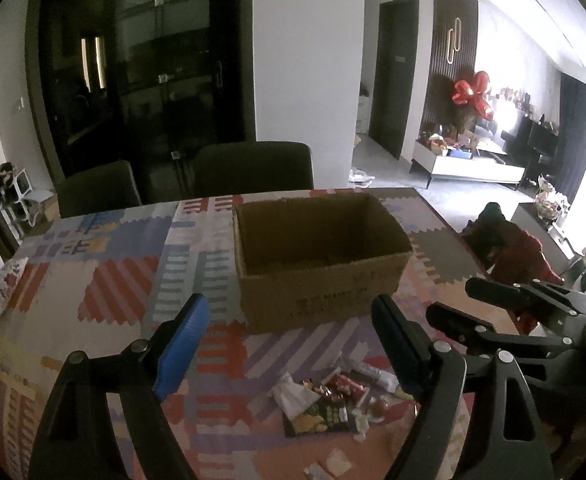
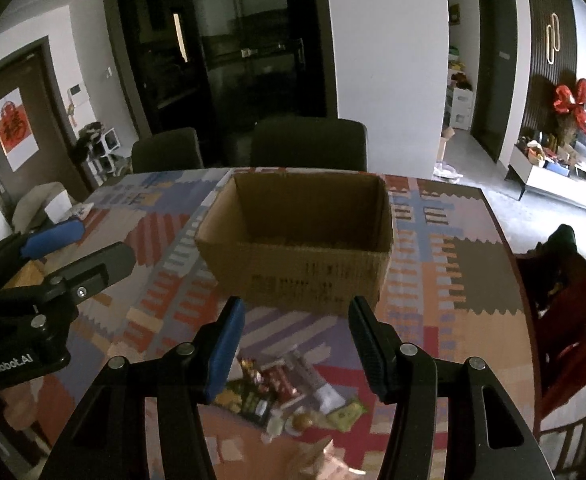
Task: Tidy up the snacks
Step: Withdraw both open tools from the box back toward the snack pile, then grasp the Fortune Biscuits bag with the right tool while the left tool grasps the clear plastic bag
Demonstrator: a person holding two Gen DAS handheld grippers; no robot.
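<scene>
Table: a big table [image 1: 113, 272] with a bright patchwork cloth is holding everything.
Box: a brown cardboard box [image 1: 321, 264] is sitting open in the middle of the table. It is looking empty inside, as far as I can see.
Snacks: a small heap of snack packets [image 1: 325, 404] is lying on the cloth in front of the box, on the near side. None of them are in the box yet. A few loose bits are lying even nearer the table edge.
Left gripper: the left gripper [image 1: 289, 340] is hanging over the cloth between the heap and the box. Its jaws are standing wide apart and holding nothing.
Right gripper: the right gripper [image 2: 295, 344] is hanging just above the heap. Its jaws are standing partly apart, and nothing is sitting between them.
How far along: I am guessing the tidying is only starting, because all the snacks are still lying outside the box.
What could go wrong: the packets are lying on top of each other, so a grab may be catching two at once, and one may be slipping out on the way.
Also: the thin, shiny packets are lying flat, so the jaws may be sliding over them or pushing them off the table.
Also: the two grippers are working close side by side, so they may be bumping each other over the heap.
Also: a low carry may be knocking the box wall and shoving the box away.
</scene>
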